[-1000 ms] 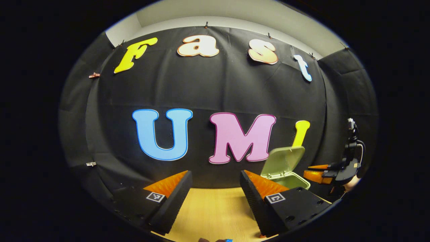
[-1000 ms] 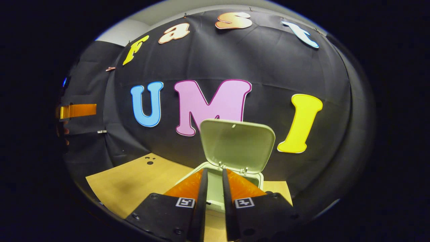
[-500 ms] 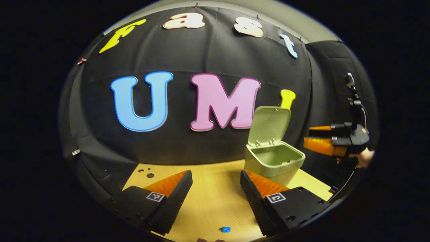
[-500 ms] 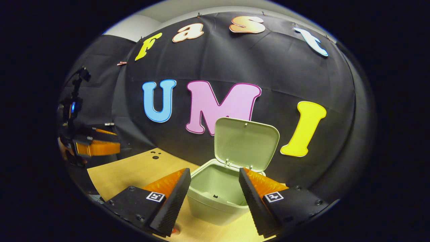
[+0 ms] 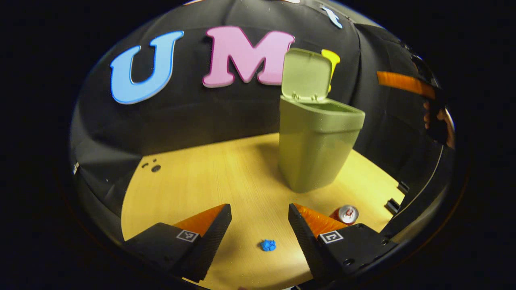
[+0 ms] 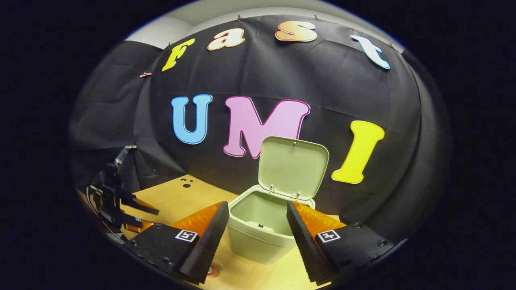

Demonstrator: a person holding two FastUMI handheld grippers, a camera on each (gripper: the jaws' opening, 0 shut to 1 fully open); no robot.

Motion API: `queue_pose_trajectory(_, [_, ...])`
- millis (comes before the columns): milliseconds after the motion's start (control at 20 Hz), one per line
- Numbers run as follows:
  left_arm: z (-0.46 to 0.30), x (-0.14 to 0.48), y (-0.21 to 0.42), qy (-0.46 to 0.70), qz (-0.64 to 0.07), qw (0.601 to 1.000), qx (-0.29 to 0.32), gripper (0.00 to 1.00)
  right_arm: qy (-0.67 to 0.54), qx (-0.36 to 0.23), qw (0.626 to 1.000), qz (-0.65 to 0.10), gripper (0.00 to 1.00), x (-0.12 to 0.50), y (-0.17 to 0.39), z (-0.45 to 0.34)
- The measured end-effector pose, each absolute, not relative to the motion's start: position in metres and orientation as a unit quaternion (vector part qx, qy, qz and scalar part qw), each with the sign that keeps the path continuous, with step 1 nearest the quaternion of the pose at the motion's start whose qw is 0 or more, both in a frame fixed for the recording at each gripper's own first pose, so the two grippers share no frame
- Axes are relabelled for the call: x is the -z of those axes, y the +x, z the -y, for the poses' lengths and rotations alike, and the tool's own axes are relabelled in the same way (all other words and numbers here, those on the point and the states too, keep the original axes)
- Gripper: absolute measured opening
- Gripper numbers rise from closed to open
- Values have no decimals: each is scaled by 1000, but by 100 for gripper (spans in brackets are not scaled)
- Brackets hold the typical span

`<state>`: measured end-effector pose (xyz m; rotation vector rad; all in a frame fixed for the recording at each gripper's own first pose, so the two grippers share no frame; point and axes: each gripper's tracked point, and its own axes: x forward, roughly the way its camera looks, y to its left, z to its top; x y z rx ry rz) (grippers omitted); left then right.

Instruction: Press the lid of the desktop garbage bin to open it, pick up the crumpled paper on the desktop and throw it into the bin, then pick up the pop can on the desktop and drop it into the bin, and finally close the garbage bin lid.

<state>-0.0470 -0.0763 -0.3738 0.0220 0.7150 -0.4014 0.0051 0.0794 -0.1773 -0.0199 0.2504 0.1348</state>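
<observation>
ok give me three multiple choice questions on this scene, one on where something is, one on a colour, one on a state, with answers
1. In the left gripper view, where does the crumpled paper lie?
A. inside the bin
B. on the table, ahead of the left gripper between its fingers
C. on top of the pop can

2. What colour is the crumpled paper?
A. white
B. red
C. blue

3. What state is the bin lid in?
A. raised open
B. shut flat
C. lying off the bin on the table

Answers:
1 B: the paper sits on bare wood in the gap between the fingers, apart from the pop can and the bin.
2 C: it shows bright blue on the table.
3 A: the lid stands up from its hinge and the hollow of the bin is open to view.
</observation>
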Motion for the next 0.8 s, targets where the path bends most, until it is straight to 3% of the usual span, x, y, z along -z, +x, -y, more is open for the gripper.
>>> queue_pose_trajectory(400, [87, 465, -82, 4, -442, 872, 208, 84, 16, -28, 988, -153, 92, 196, -25, -61])
queue_pose_trajectory(800, [96, 508, -89, 24, -489, 845, 217, 73, 14, 4, 985, -174, 91, 206, -52, -45])
